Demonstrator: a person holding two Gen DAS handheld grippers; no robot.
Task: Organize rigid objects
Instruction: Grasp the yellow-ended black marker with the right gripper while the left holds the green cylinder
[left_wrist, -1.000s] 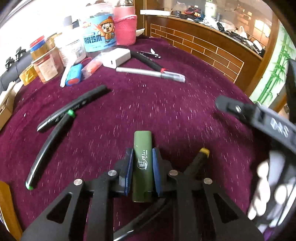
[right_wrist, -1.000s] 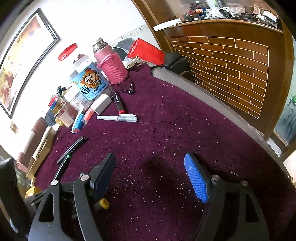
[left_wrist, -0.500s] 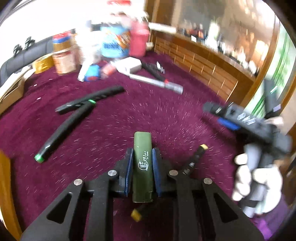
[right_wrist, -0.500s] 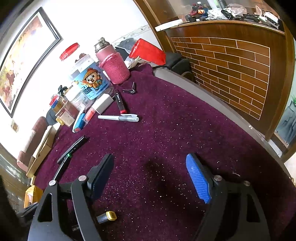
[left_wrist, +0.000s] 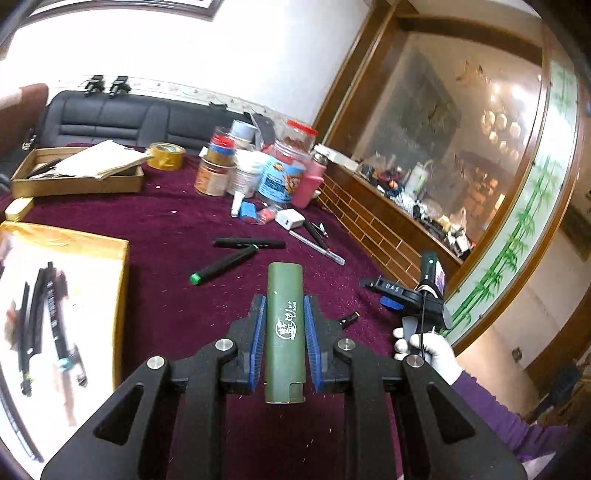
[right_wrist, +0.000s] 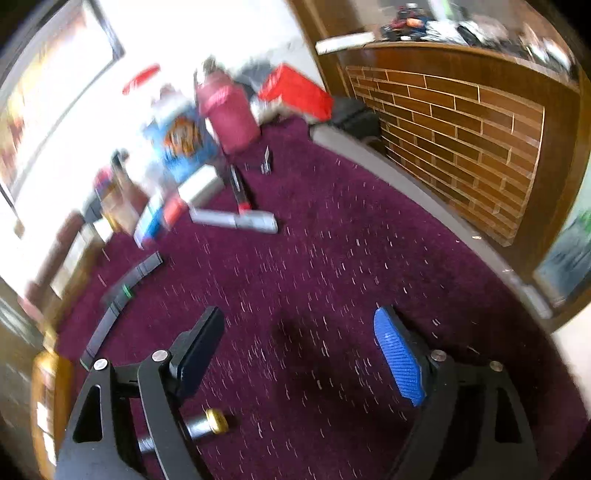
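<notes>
My left gripper (left_wrist: 284, 332) fingers clamp the green lighter (left_wrist: 284, 332) above the counter (left_wrist: 177, 229); a shallow hold may slip. Right gripper (right_wrist: 299, 365) fingers are opening, empty.

Jars (left_wrist: 258, 170) stand behind two pens (left_wrist: 236, 254) on the tablecloth (left_wrist: 177, 280).

Bright daylight, white wall glare; right view motion-blurred, perhaps shake.

Left gripper (left_wrist: 284, 325) lifted the green lighter (left_wrist: 285, 328) toward the tray (left_wrist: 92, 247); right jaws opening.
</notes>
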